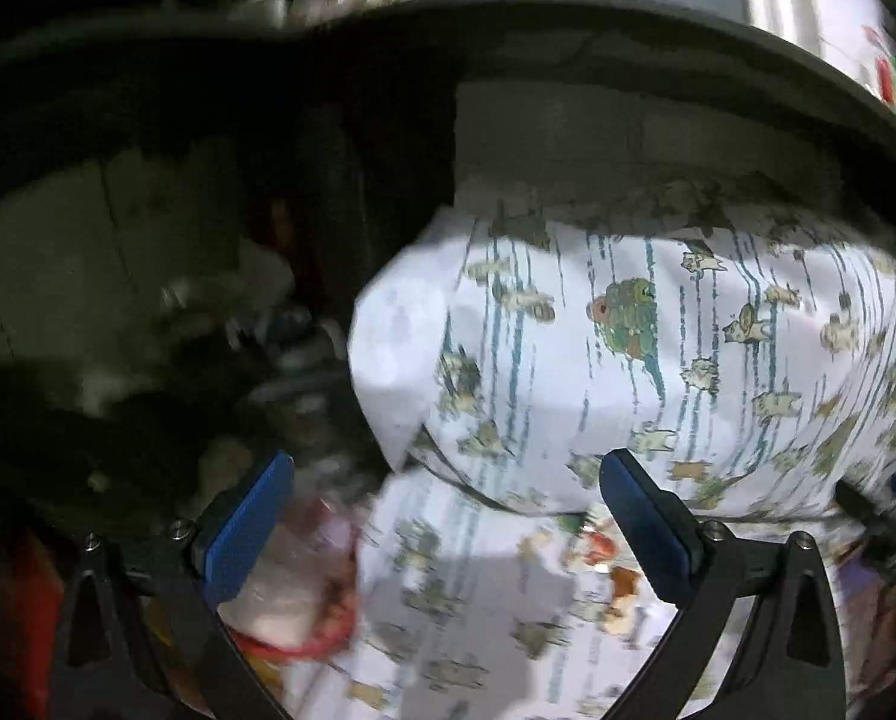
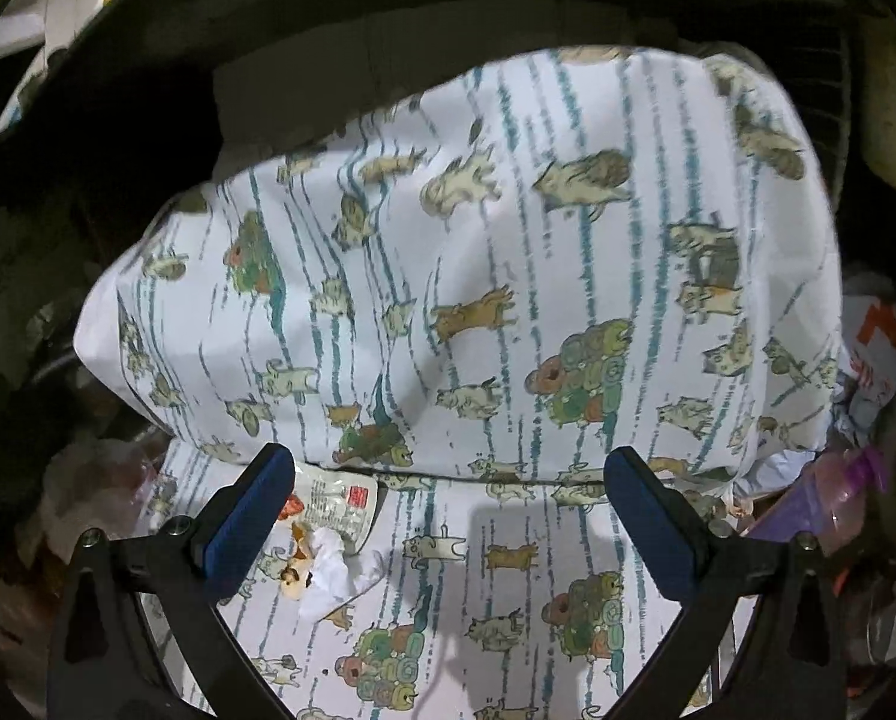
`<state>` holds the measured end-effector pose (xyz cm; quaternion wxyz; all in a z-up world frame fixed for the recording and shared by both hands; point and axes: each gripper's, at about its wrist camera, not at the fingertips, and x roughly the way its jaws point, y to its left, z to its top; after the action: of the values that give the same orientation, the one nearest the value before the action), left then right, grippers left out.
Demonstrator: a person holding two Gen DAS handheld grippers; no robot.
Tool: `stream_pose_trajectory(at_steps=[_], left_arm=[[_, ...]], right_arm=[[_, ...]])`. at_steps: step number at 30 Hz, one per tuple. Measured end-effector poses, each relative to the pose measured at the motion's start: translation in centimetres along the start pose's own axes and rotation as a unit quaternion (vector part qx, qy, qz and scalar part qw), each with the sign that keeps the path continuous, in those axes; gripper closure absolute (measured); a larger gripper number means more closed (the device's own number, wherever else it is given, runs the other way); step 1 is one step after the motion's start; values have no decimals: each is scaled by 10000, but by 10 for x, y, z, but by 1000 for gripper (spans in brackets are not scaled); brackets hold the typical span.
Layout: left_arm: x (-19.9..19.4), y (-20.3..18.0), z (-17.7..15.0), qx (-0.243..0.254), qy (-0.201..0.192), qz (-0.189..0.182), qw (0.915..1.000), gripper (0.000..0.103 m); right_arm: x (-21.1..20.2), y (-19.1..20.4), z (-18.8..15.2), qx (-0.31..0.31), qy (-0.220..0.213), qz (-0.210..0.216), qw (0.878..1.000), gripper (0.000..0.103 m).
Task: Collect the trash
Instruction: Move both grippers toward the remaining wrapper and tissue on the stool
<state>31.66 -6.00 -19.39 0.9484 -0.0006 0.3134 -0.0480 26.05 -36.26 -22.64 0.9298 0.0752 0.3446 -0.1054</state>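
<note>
- Trash here means a small heap on the printed sheet: a crumpled white tissue (image 2: 334, 570), a flat printed wrapper (image 2: 343, 507) and some yellowish food scraps (image 2: 295, 585), all lying together just ahead of the right gripper's (image 2: 448, 516) left finger.
- The right gripper's jaws stand wide apart with nothing between them.
- The left gripper (image 1: 442, 525) is also spread and empty; its view is blurred, with a red-rimmed clear container (image 1: 292, 606) near its left finger.
- The cat-printed sheet (image 2: 508, 600) covers the surface, and its far part is folded up into a bulging hump (image 2: 478, 252) over the clutter.
- The tissue and wrapper look light, soft and easily crushed; the wrapper is likely slippery.
- Pinching the tissue's raised crumple seems the best hold; the flat wrapper offers only its lifted edge.
- The scraps look crumbly and may scatter.
</note>
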Motion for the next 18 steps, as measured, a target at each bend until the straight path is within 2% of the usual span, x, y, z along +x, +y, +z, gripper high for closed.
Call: stream_pose_trajectory(at_steps=[3, 7, 10, 13, 18], left_arm=[[14, 12, 1, -337, 287, -174, 9989, 0], [25, 12, -1, -114, 263, 206, 9994, 0], [31, 15, -3, -157, 475, -42, 9987, 0], [37, 24, -6, -288, 690, -279, 9968, 0], [55, 28, -13, -133, 966, -158, 9951, 0]], right_arm=[[6, 7, 3, -50, 88, 136, 9999, 1], [19, 17, 7, -162, 161, 204, 9995, 1], [33, 15, 4, 282, 470, 230, 9982, 1], [47, 12, 1, 887, 860, 731, 9896, 2], [68, 27, 3, 643, 1128, 894, 9875, 3]])
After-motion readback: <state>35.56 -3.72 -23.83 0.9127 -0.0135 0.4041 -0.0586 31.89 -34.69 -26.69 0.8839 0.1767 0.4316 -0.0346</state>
